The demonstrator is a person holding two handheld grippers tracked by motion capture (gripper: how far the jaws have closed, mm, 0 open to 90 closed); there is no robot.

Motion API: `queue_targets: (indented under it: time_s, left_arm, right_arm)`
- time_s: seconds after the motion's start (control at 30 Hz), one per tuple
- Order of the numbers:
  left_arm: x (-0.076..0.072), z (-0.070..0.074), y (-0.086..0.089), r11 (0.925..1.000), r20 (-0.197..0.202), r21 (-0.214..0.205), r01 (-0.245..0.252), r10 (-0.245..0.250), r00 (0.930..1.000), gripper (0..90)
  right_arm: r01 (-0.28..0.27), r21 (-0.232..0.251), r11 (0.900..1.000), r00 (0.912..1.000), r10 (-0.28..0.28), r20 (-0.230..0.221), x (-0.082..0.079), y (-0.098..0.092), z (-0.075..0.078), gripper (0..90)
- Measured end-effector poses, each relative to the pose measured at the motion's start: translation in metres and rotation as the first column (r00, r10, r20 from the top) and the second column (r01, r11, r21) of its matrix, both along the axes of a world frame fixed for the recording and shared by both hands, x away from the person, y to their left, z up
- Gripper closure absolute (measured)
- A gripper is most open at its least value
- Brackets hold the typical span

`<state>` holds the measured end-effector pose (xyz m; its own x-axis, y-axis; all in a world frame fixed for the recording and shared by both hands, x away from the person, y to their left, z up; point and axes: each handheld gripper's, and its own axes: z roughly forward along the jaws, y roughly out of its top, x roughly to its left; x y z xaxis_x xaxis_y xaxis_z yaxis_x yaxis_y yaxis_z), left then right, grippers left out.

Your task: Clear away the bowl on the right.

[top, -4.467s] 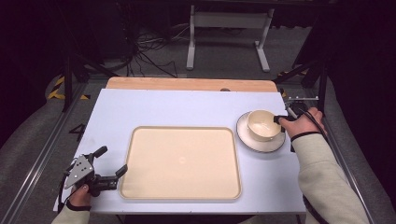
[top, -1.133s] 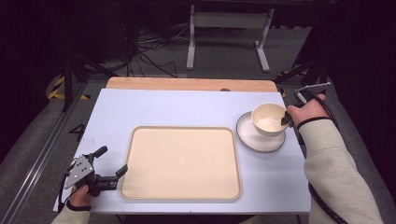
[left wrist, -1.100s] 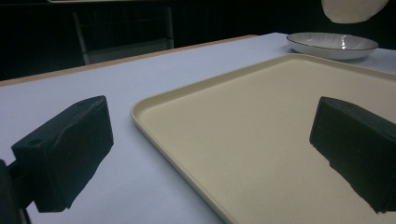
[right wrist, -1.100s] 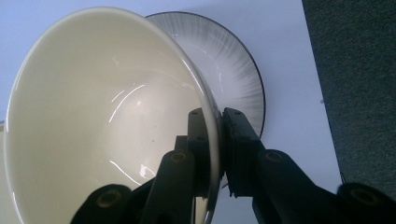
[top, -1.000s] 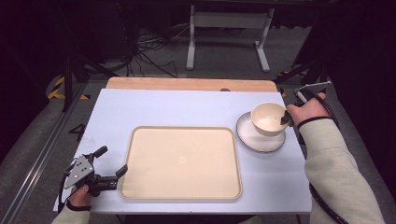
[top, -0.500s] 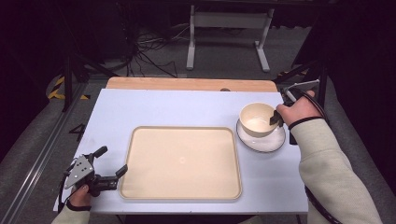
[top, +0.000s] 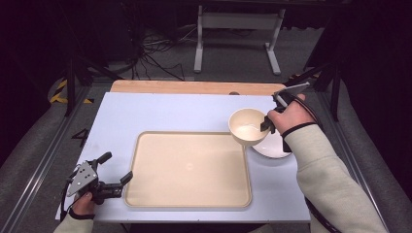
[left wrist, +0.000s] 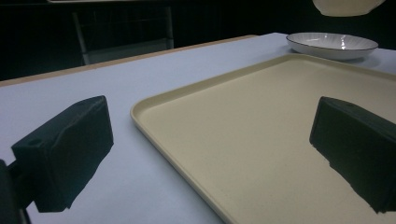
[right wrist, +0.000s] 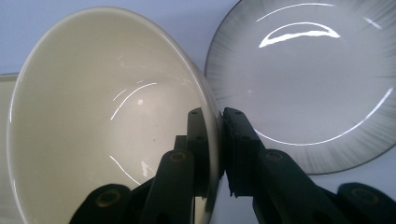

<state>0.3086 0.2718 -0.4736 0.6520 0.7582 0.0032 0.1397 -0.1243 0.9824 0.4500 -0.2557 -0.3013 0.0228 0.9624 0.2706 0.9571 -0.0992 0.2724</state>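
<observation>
High view: the right gripper [top: 268, 123] pinches the empty cream bowl [top: 248, 127] by its rim, right of centre, above the empty tray [top: 187, 168] edge and white plate [top: 275, 147]. Left gripper view: the left gripper [left wrist: 210, 154] jaws are spread over the tray's corner. Right gripper view: one jaw inside the bowl [right wrist: 107, 121], one outside.

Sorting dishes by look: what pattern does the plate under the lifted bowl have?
The plate is white with fine dark lines radiating at its rim; the right gripper view shows it best.

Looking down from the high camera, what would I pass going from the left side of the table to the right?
The open black two-jaw gripper in the person's left hand → the flat beige rectangular tray → the cream glossy bowl held up by its rim → the white round plate on the table.
</observation>
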Motion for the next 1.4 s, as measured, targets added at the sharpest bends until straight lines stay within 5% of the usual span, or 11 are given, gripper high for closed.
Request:
queue_targets:
  time_s: [0.77,1.4]
  left_arm:
    - [0.0,0.0,0.0,1.0,0.0,-0.002,0.006,-0.006,1.0,0.2]
    - [-0.001,0.0,0.0,1.0,0.01,-0.005,0.001,-0.001,0.9999,0.2]
  right_arm:
    - [-0.101,0.107,0.9891,0.9948,0.099,0.023,-0.005,0.05,0.002,81.5]
    - [-0.194,0.151,0.9693,0.9809,0.194,0.016,-0.008,0.099,-0.024,81.5]
